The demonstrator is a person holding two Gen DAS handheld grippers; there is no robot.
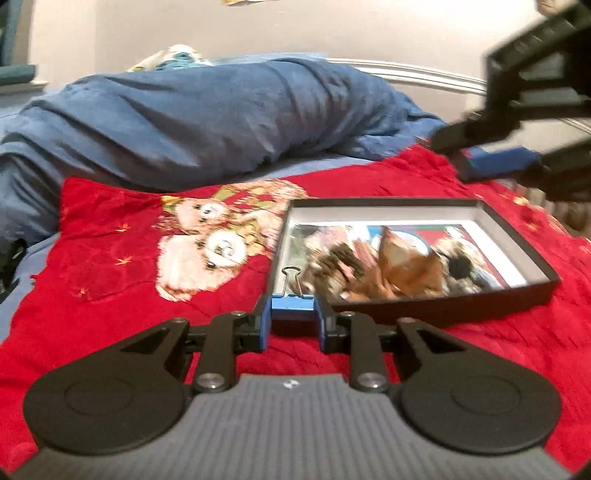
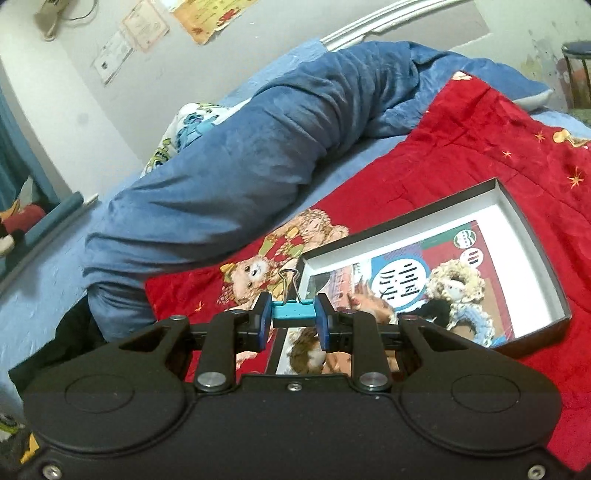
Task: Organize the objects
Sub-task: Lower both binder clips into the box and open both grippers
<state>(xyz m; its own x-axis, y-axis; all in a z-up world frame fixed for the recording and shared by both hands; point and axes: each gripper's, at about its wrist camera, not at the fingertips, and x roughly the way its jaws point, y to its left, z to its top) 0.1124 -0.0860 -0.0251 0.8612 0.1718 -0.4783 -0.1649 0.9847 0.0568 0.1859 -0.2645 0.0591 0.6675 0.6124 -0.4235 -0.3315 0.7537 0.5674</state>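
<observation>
My left gripper is shut on a blue binder clip with silver wire handles, held at the near left corner of a shallow black box. The box lies on a red quilt and holds a picture card. My right gripper is shut on a teal binder clip, held above the left edge of the same box, which holds the card. The right gripper also shows at the upper right of the left wrist view, above the box's far side.
The red quilt with teddy bear prints covers the bed. A rolled blue blanket lies behind it. A white bed frame rail and a wall lie beyond. Papers hang on the wall.
</observation>
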